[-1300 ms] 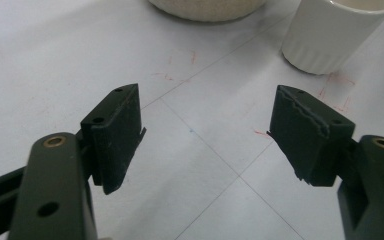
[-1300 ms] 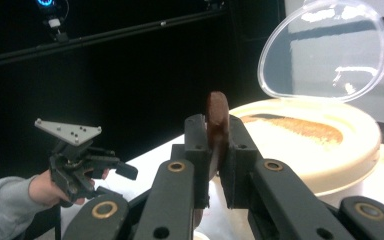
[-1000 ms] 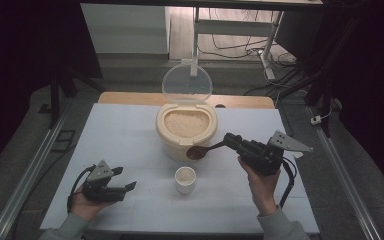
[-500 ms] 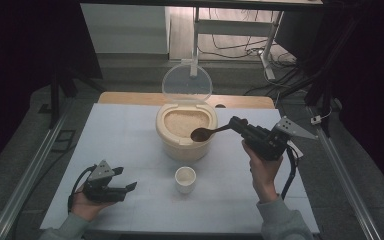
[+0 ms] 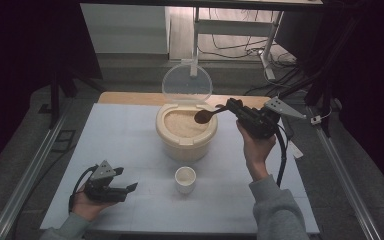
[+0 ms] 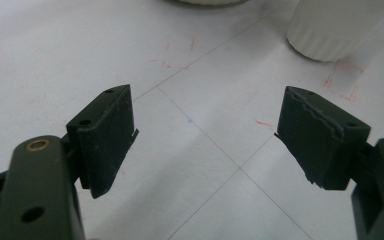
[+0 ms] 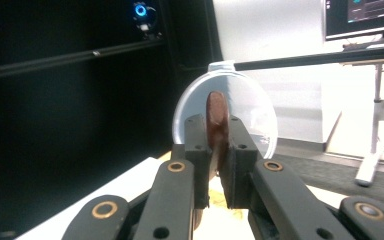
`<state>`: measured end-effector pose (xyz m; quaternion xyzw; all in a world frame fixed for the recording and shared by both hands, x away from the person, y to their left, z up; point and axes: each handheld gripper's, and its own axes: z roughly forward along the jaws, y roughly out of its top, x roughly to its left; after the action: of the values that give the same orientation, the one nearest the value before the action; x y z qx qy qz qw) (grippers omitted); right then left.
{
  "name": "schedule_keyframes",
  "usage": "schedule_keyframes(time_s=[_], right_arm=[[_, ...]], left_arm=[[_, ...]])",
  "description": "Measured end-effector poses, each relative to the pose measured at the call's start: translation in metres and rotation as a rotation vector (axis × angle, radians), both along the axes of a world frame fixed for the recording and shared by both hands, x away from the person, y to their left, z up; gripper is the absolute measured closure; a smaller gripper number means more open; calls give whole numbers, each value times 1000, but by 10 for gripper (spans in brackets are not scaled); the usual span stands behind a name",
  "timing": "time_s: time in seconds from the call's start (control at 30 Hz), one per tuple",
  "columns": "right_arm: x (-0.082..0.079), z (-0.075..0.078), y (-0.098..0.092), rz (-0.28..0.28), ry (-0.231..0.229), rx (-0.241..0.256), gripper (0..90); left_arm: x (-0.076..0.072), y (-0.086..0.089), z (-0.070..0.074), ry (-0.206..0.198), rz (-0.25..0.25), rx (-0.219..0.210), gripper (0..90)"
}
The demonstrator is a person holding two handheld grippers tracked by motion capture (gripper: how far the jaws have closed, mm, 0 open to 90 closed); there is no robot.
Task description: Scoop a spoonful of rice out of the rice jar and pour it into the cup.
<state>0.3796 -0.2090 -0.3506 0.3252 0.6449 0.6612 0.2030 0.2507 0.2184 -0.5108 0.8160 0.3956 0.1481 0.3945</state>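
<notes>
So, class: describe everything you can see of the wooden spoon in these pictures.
The spoon is dark brown and looks wooden, with a rounded bowl and a slim handle. The right tongs are shut on its handle, holding it in the air roughly level, bowl above the open rice container. In the right gripper view it stands edge-on before the clear raised lid.

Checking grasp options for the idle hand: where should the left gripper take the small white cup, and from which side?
Grip the small white cup across its ribbed wall, coming in level from its left, where the left gripper lies open. The cup stands upright, apart from the rice container.
</notes>
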Motion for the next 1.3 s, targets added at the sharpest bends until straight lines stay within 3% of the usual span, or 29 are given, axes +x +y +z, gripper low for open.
schedule_keyframes(time_s=[0.37,0.73,0.9,1.2,1.3], right_arm=[[13,-8,23,-75,-52,-154,827],[20,-18,29,-80,6,-189,828],[24,-23,30,-63,65,-161,828],[33,-35,27,-35,218,-65,828],[35,-40,24,-32,272,-12,826]], left_arm=[[1,1,-1,3,3,0,221],[1,0,-1,2,2,1,221],[1,0,-1,1,3,1,222],[1,0,-2,2,1,4,222],[1,0,-2,1,1,4,222]])
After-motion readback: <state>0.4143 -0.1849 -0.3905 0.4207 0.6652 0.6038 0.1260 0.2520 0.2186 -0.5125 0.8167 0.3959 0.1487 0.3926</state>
